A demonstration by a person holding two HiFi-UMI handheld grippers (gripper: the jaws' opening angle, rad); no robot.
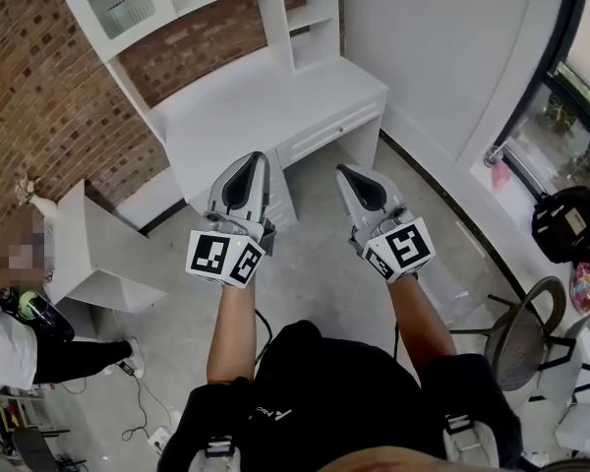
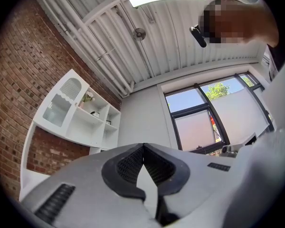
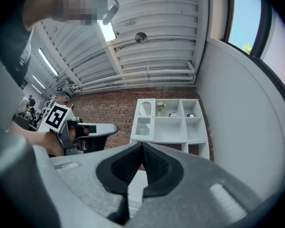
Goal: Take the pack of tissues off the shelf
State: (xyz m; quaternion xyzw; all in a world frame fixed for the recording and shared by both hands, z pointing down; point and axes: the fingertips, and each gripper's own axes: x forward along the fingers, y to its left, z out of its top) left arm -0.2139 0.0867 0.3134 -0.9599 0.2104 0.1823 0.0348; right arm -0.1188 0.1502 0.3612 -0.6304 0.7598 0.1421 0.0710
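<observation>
**Both grippers empty and shut in front of the white desk**

You stand on a grey floor [image 1: 320, 264] facing a white desk [image 1: 261, 106] set against a brick wall [image 1: 34, 87]. A white shelf unit [image 3: 173, 127] rises from the far side of the desk, with open compartments and a glass-fronted door at its left. A tall window [image 2: 199, 113] fills the wall on the right. Near it on that side are a black bag [image 1: 567, 222] and a round-backed chair [image 1: 516, 337]. On the left are a small white table [image 1: 88, 254] and another person [image 1: 20, 337].

Your left gripper [image 1: 257, 158] and right gripper [image 1: 343, 170] hang side by side above the floor, just short of the desk, tips pointing towards it. Each one's jaws are closed tip to tip, with nothing between them.

A small vase of flowers [image 3: 160, 107] stands in an upper compartment of the shelf unit. Two small dark things [image 3: 173, 114] sit in the compartments to its right. They show too small for you to tell whether either is the pack of tissues, so its place, its long axis and the way it points cannot be made out. Both grippers are well apart from the shelf unit.
</observation>
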